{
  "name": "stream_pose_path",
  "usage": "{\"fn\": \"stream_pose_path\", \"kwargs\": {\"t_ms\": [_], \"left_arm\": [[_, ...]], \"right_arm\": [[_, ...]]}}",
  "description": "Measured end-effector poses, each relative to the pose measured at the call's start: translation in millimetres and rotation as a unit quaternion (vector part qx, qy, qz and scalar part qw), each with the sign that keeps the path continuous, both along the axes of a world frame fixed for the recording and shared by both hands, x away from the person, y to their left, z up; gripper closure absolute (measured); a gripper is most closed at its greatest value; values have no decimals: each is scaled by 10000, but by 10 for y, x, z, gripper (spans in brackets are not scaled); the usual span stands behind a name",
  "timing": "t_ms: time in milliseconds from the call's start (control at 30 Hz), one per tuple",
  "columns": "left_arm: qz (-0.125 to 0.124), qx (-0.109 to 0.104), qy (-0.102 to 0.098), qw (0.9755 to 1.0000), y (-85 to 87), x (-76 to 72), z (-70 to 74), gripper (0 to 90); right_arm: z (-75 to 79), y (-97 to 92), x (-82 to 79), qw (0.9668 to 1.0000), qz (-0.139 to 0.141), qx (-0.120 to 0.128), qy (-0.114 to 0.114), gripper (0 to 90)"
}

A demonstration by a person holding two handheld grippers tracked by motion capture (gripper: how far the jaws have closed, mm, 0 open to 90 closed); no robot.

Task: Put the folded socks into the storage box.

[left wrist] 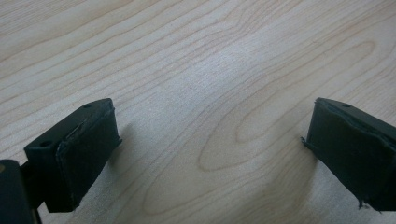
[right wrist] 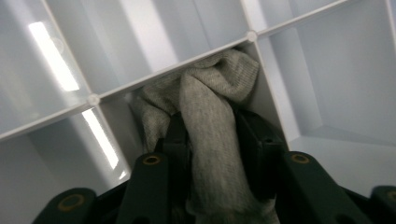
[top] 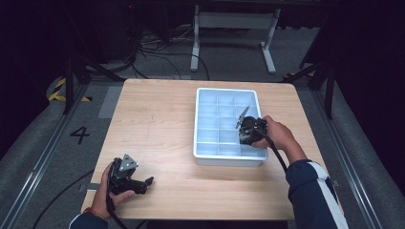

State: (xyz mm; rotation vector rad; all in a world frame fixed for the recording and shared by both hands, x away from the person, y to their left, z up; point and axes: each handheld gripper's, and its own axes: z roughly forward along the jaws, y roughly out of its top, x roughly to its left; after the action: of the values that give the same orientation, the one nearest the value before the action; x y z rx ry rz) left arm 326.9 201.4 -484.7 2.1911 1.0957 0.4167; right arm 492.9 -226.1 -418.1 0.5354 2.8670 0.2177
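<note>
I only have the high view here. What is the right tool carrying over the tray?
Observer: A grey knitted cloth sits between the jaws of the right tool, and both pads press on it.
Operator: Where is it going?
Observer: Its end is bunched into the corner of one tray compartment, against the dividers.
Operator: And the left tool?
Observer: The left tool is wide open over bare table, with nothing between its jaws.

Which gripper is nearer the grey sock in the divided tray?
Right. The right gripper has the grey sock between its jaws inside a compartment of the tray. The left gripper rests over bare table, well off to the tray's left.
</note>
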Motion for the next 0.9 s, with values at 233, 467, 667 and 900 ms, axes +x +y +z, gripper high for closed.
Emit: {"fn": "stream_pose_path", "kwargs": {"t_ms": [233, 467, 667, 900], "left_arm": [[2, 13, 4, 10000, 2, 0, 1, 27], [-15, 17, -6, 10000, 3, 3, 1, 26], [-15, 18, -7, 10000, 3, 3, 1, 26], [-8, 13, -4, 10000, 2, 2, 1, 26]], "right_arm": [[160, -101, -76, 9990, -98, 418, -146, 530], [393, -269, -206, 9961, -17, 783, -410, 671], [362, -236, -220, 9965, 20, 706, -446, 741], [193, -139, -179, 9982, -34, 436, -415, 784]]}}
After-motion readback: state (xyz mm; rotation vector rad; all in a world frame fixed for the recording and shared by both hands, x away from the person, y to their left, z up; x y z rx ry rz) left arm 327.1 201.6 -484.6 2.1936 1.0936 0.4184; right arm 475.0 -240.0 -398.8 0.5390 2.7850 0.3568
